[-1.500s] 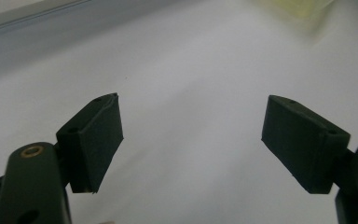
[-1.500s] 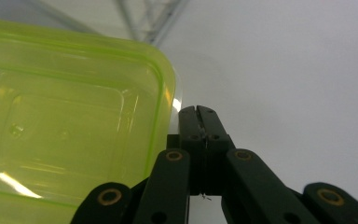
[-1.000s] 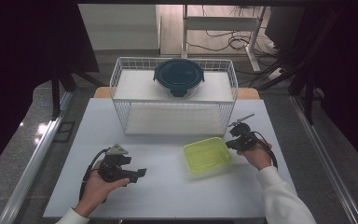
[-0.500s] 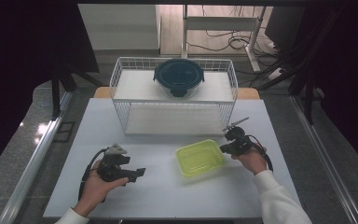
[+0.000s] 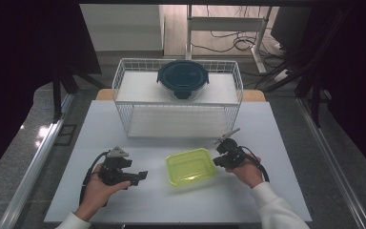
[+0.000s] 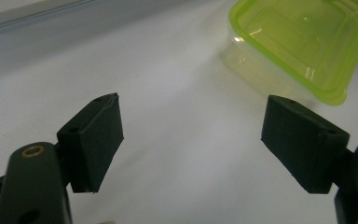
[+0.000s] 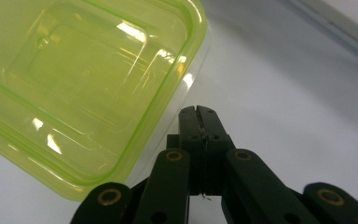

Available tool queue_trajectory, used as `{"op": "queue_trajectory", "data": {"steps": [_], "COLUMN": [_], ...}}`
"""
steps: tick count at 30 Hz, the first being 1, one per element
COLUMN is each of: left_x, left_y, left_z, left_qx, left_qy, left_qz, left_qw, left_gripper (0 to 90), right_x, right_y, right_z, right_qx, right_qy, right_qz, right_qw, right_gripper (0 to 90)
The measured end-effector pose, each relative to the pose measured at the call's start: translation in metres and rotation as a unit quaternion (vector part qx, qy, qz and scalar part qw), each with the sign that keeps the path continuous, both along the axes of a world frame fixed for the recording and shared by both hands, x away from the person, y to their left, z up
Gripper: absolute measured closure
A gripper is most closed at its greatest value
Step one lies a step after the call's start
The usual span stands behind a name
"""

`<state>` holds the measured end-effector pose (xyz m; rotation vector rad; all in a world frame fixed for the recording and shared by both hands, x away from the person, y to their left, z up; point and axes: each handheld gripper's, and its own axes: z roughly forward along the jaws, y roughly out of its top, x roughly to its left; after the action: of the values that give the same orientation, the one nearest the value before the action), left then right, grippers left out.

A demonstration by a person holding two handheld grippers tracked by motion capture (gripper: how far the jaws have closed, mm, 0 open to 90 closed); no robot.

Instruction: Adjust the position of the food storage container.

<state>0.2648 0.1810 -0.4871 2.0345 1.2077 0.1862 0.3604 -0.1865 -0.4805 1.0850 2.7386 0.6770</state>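
Note:
A clear box with a lime-green lid [image 5: 190, 166] rests on the white table [image 5: 276, 191], in front of the wire basket. My right gripper [image 5: 216, 161] is shut with nothing between its jaws. Its tip [image 7: 199, 114] sits at the box's [image 7: 74, 84] right side, just under the lid rim. My left gripper [image 5: 143, 176] lies to the left of the box, pointing toward it, a short gap away. Its jaws [image 6: 191, 140] stand wide open over bare table, with the green-lidded box [image 6: 303, 37] ahead and to the right.
A white wire basket [image 5: 178, 102] stands at the back of the table, with a dark round lidded container [image 5: 183, 78] on top of it. A metal rail [image 5: 33, 167] runs along the table's left side.
My right gripper has moved left and slightly nearer, and the green-lidded box has slid left with it. The left gripper has stayed where it was.

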Motion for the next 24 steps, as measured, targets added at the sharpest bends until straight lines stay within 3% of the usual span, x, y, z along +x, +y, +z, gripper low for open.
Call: {"op": "queue_trajectory", "data": {"steps": [11, 24], "left_x": [-0.002, -0.004], "left_y": [0.011, 0.011], "left_z": [0.002, -0.001], "left_qx": [-0.010, -0.014], "left_qy": [-0.003, 0.002], "left_qz": [0.013, 0.022], "left_qw": [0.9999, 0.9997], "left_gripper": [19.7, 19.6], "right_x": [-0.021, -0.022], "right_y": [0.027, 0.024], "right_z": [-0.002, -0.003], "right_qx": [0.014, 0.020], "right_qy": [0.018, 0.017], "right_qz": [0.050, 0.053], "right_qw": [0.9985, 0.9982], "right_gripper": [88.4, 88.4]}}
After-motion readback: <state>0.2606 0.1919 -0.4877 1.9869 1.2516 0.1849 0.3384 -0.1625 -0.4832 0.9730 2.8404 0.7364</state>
